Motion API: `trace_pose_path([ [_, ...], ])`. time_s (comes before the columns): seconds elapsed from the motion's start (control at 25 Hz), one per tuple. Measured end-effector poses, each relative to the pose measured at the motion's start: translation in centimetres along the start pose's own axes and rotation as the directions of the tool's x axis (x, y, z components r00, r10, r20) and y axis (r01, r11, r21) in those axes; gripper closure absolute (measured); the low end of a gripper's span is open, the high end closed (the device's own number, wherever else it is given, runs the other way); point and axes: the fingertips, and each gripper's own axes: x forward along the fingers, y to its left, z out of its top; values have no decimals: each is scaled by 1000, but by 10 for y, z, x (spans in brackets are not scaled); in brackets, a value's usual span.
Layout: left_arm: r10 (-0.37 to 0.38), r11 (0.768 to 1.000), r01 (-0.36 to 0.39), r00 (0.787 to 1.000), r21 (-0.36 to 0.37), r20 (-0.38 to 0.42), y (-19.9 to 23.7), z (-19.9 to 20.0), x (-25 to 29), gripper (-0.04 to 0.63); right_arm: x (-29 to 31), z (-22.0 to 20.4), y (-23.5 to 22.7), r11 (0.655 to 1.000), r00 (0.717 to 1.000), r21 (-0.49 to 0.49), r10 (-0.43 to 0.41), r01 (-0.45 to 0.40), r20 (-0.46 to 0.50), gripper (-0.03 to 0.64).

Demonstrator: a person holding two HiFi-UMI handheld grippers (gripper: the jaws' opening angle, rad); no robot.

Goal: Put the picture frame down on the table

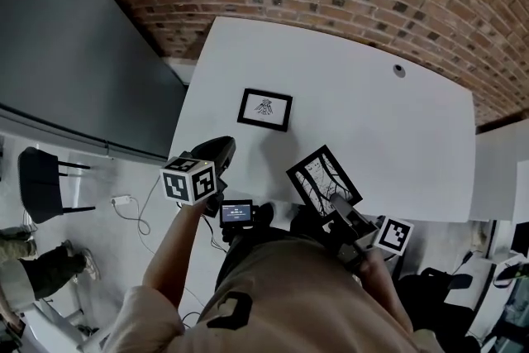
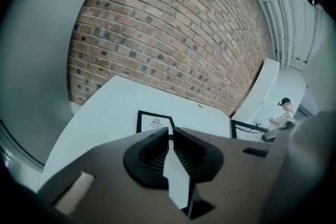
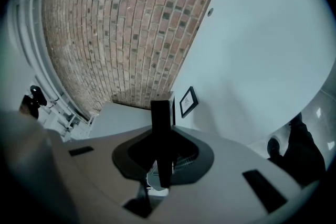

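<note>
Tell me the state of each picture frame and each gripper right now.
Far frame: lying flat on the table, face up, untouched.
Near frame: held tilted, off the table.
Left gripper: shut, empty.
Right gripper: shut on the near frame.

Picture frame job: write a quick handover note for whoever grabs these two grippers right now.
Left gripper: shut, nothing between its jaws, raised by the table's near left edge.
Right gripper: shut on the held picture frame at its lower corner. The frame is tilted in the air over the near edge of the table.
Other picture frame: lies flat on the table, farther in, with neither gripper touching it.
Done: one frame lies flat on the table.
Left: lower the held picture frame onto a bare part of the table, probably right of the flat one, then open the right jaws.
</note>
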Motion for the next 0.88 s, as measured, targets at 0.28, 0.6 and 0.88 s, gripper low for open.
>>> trace_pose_path([
  [0.28, -65, 997, 63, 997, 48, 29, -29, -7, -28, 575, -1, -9, 5, 1000, 1000, -4, 1, -1, 31, 589],
  [0.6, -102, 995, 102, 995, 17, 5, -27, -21, -35, 577, -11, -24, 10, 1000, 995, -10, -17, 18, 98, 589],
  [0.88, -133, 991, 132, 991, -7, -23, -21, -40, -44, 577, -15, -45, 10, 999, 990, -4, -42, 43, 133, 589],
])
